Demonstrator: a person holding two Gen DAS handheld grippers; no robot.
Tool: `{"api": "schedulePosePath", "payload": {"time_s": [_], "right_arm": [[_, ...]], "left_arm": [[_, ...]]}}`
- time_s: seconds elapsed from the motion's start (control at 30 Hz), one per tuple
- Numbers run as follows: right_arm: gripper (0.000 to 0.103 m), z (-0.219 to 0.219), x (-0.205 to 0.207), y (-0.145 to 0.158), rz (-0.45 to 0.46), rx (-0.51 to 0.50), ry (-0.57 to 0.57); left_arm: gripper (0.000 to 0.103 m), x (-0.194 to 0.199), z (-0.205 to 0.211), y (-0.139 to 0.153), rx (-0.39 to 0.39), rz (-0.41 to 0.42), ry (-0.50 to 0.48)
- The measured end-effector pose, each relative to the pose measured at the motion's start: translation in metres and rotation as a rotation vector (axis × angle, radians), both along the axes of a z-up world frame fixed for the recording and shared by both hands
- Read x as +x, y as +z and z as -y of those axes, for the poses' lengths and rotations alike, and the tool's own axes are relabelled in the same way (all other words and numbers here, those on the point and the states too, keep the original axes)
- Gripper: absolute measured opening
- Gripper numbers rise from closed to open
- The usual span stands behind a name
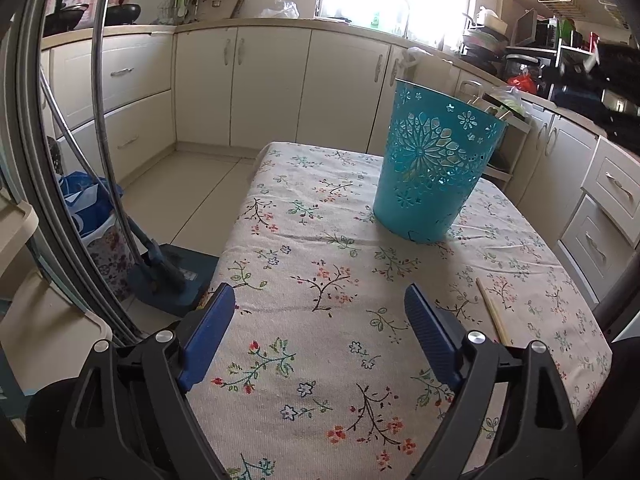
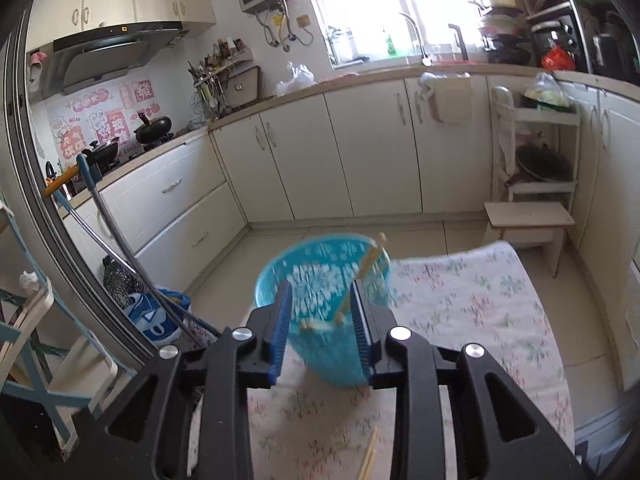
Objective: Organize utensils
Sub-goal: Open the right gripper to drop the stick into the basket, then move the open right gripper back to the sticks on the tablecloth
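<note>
The left gripper (image 1: 320, 312) stands with its jaws spread wide and nothing between them, low over the floral tablecloth (image 1: 320, 380). Ahead of it and to its right, well apart, the teal perforated bin (image 1: 432, 168) stands upright on the cloth. A single chopstick (image 1: 491, 309) lies flat on the cloth just beyond the left gripper's right finger. The right gripper (image 2: 320, 300) hangs above the bin (image 2: 320, 276), jaws partly apart; chopsticks (image 2: 362, 276) show in the gap between them, blurred, slanting down into the bin, and contact with the pads cannot be confirmed. Below the right gripper, another chopstick (image 2: 369, 456) lies on the cloth (image 2: 480, 320).
</note>
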State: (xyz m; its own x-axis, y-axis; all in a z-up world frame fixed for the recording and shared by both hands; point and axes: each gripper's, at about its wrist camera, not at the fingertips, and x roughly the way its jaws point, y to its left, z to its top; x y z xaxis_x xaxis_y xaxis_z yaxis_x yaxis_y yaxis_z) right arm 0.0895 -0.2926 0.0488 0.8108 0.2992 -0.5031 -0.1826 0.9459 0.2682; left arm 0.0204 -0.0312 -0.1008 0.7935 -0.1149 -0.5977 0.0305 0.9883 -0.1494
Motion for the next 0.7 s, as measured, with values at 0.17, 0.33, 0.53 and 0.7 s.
{"api": "schedulePosePath", "payload": {"time_s": [0.17, 0.33, 0.53, 0.7], "right_arm": [[0.032, 0.013, -0.036, -0.047, -0.115, -0.011, -0.036], [0.032, 0.024, -0.063, -0.092, -0.22, -0.011, -0.085], [0.032, 0.024, -0.078, -0.122, -0.286, -0.023, -0.089], [0.032, 0.017, -0.084, -0.137, -0.315, -0.031, -0.074]], "left_arm": [[0.083, -0.006, -0.001, 0.002, -0.004, 0.011, -0.006], [0.084, -0.008, -0.005, 0.003, -0.012, 0.013, -0.005], [0.084, -0.007, -0.006, 0.002, -0.016, 0.008, -0.005], [0.084, -0.006, -0.004, 0.0, -0.003, 0.001, -0.008]]}}
